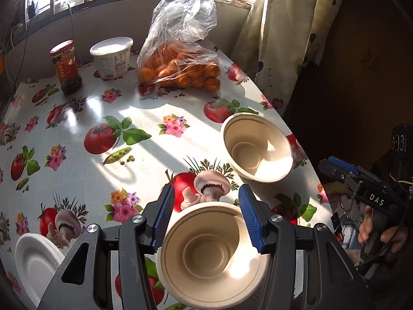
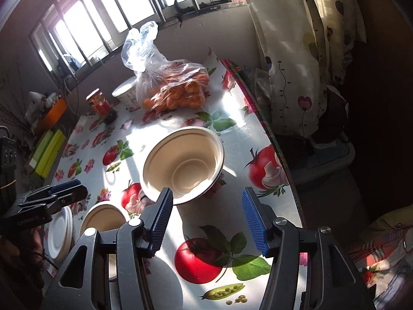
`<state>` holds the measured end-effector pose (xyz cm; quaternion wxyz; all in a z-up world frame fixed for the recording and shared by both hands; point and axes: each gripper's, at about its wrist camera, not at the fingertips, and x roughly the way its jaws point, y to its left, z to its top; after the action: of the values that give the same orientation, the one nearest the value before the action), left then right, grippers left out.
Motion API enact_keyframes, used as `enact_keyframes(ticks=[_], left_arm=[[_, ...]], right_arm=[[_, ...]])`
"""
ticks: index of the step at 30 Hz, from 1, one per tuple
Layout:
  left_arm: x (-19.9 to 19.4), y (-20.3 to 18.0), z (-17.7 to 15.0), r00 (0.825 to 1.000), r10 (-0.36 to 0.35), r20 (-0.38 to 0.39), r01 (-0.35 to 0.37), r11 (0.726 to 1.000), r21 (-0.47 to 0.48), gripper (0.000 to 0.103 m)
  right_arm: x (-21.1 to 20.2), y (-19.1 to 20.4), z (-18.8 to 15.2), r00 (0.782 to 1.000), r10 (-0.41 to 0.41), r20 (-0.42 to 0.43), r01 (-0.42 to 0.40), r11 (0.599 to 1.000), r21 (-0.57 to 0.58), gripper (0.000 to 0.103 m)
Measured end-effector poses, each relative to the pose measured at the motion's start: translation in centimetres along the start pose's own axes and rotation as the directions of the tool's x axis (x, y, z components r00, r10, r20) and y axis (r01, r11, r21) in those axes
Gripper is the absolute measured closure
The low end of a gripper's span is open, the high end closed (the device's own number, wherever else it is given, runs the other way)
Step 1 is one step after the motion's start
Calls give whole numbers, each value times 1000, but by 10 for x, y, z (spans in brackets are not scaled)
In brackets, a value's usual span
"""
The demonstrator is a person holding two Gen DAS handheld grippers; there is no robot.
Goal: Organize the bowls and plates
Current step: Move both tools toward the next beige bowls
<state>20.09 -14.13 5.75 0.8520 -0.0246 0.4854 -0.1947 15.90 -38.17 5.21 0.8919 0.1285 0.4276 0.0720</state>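
A beige paper bowl (image 1: 211, 255) sits on the table below and between the fingers of my left gripper (image 1: 206, 201), which is open around its far rim; it also shows in the right wrist view (image 2: 103, 219). A second beige bowl (image 1: 258, 147) stands upright near the table's right edge, ahead of my open, empty right gripper (image 2: 206, 206) in the right wrist view (image 2: 183, 165). White plates (image 1: 36, 261) lie stacked at the near left (image 2: 60, 235). The right gripper shows at the right edge of the left wrist view (image 1: 343, 173), and the left gripper at the left of the right wrist view (image 2: 64, 191).
A clear bag of oranges (image 1: 180, 62), a white tub (image 1: 112, 56) and a red-labelled jar (image 1: 65, 67) stand at the far side under the window. The table (image 1: 144, 108) has a glossy fruit-print cloth. A curtain (image 1: 278, 31) hangs beyond its right edge.
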Motion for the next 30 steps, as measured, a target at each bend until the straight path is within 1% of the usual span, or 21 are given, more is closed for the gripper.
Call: enact_keyframes(ticks=[1,5,8,10,12,16,17,21,22,26,28,30], left_arm=[[7,-1,4,1000,-20,-19,20,1000,-5,51],[32,-2,20,998,-7,-66,4,999,-41,51],[41,-1,28,997,-20,-76,14,997,-76,51],[44,-3,31,997,-19,-74,14,997,-71,51],[49,-4,36,996,-24,-81,18,997,-75,51],[59,-2,42,995,-37,-97,26,994,-107,51],[62,-1,43,994,-37,-102,26,993,-112,51],[71,1,44,992,-48,-117,33,991,-129,51],[72,1,45,992,-47,-114,32,991,-133,51],[72,1,44,996,-39,-78,28,990,-137,51],[72,-2,44,997,-38,-61,30,991,-127,51],[73,-5,43,998,-29,-54,23,993,-116,55]], right_arm=[[3,-5,4,1000,1,-10,-1,1000,7,47],[17,-18,17,998,4,-56,-2,999,41,46],[29,-25,22,994,52,-100,-44,996,80,46],[35,-26,24,993,47,-111,-38,996,83,46],[40,-28,25,991,63,-115,-52,994,92,46],[49,-31,27,991,77,-112,-65,992,107,47],[51,-32,27,990,82,-111,-70,991,111,48],[57,-33,29,990,76,-119,-63,992,110,62],[58,-33,29,990,78,-119,-65,992,110,63],[57,-34,26,993,84,-89,-73,990,122,64],[58,-34,22,995,75,-69,-66,990,127,67],[58,-33,16,996,78,-52,-70,988,140,69]])
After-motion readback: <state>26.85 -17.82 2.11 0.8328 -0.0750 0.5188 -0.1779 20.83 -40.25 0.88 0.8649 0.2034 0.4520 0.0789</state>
